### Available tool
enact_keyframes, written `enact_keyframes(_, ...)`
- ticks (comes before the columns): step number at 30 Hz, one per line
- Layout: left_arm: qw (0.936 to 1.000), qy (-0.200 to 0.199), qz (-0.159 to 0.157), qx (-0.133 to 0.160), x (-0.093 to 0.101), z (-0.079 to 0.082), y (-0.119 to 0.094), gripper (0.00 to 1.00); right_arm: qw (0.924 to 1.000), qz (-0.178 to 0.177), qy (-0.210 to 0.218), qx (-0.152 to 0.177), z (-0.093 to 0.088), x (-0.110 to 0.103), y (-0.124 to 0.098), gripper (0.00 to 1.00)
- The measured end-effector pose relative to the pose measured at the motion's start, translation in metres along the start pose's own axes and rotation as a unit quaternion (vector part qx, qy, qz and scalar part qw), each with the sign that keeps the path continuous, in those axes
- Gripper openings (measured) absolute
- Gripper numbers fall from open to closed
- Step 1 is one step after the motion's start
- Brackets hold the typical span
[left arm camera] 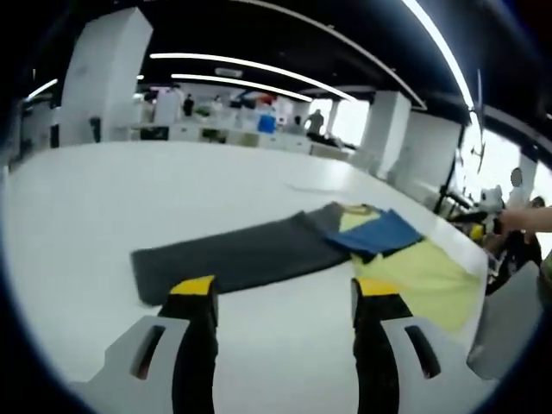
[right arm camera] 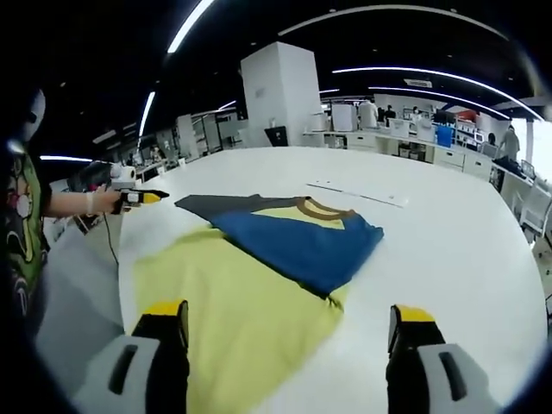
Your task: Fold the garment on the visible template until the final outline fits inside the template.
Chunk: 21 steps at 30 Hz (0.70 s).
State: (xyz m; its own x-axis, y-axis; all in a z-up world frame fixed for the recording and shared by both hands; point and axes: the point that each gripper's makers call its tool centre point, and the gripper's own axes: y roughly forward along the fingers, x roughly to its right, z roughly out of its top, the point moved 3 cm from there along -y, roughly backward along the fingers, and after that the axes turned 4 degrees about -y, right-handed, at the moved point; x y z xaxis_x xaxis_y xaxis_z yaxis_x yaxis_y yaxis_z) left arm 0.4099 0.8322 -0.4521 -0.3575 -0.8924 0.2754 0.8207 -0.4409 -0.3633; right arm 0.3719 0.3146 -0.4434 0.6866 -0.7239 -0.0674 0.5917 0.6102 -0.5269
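Just beyond both grippers' open, empty jaws, the garment [right arm camera: 259,285] flat on the white table [right arm camera: 448,233].

A broad white table [right arm camera: 448,250] carries a yellow garment [right arm camera: 233,319] with a blue sleeve folded across (at twelve o'clock), partly overlying a dark grey template [left arm camera: 233,254].

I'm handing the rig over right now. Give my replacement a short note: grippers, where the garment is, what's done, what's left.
Left gripper: open, holding nothing, above the white table.
Right gripper: open, holding nothing, hovering over the garment's near edge.
Garment: yellow shirt lying on the table, a blue part folded over it, beside a dark grey sheet, which may be the template.
Done: one fold seems made.
Left: further folds until the outline fits the template.
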Motion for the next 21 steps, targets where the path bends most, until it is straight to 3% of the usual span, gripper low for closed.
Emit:
enact_keyframes(6,0.9998,0.008,0.017,-0.006,-0.02,0.001,0.0,0.6,1.0,-0.002,0.001,0.002,0.002,-0.001,-0.006,0.97)
enact_keyframes(12,0.9933,-0.006,0.115,-0.005,-0.072,0.004,-0.002,0.58,1.0,-0.005,0.007,0.004,0.0,-0.002,-0.009,0.96)
enact_keyframes(14,0.989,-0.024,0.146,-0.005,-0.079,0.004,-0.002,0.57,0.9999,-0.006,0.01,0.002,-0.003,-0.002,-0.01,0.96)
enact_keyframes(19,0.9835,-0.056,0.172,0.0,-0.098,-0.001,0.006,0.5,0.9999,-0.006,0.016,0.0,-0.006,-0.007,-0.011,0.95)
enact_keyframes(21,0.9833,-0.044,0.176,-0.011,-0.104,-0.005,0.01,0.49,0.9998,-0.006,0.017,0.002,-0.006,-0.007,-0.012,0.95)
